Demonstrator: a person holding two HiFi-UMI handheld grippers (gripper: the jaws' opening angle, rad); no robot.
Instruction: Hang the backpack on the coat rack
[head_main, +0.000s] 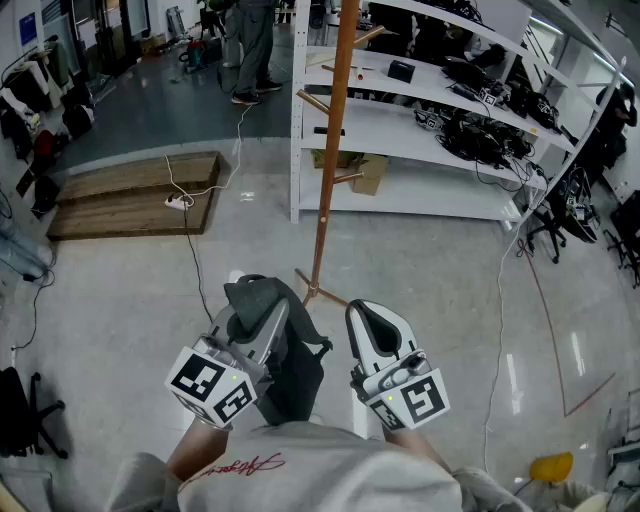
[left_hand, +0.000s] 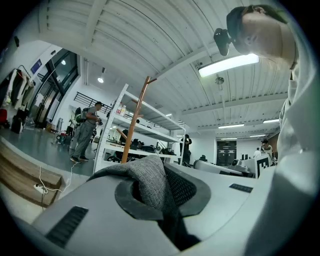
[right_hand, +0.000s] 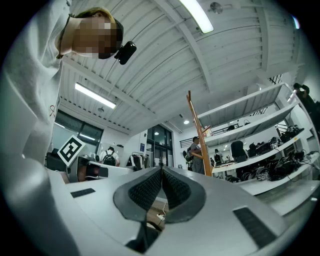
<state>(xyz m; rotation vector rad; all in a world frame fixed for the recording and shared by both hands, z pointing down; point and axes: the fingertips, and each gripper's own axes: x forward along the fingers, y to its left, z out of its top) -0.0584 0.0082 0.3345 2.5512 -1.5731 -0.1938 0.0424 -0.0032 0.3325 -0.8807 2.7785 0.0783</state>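
Nearest the camera, the left gripper (head_main: 270, 308) is seen clamped on a fold of grey woven fabric at the top of the backpack (head_main: 292, 375), which is hung dark and slack beneath it above the floor (head_main: 150, 290), just short of the foot of the coat rack (head_main: 330, 150). Further right, the right gripper (head_main: 364, 312) is held with its pads pressed together on nothing. The bag is judged soft, floppy and fairly light, so it is best held by its top loop, which would need spreading over a peg.
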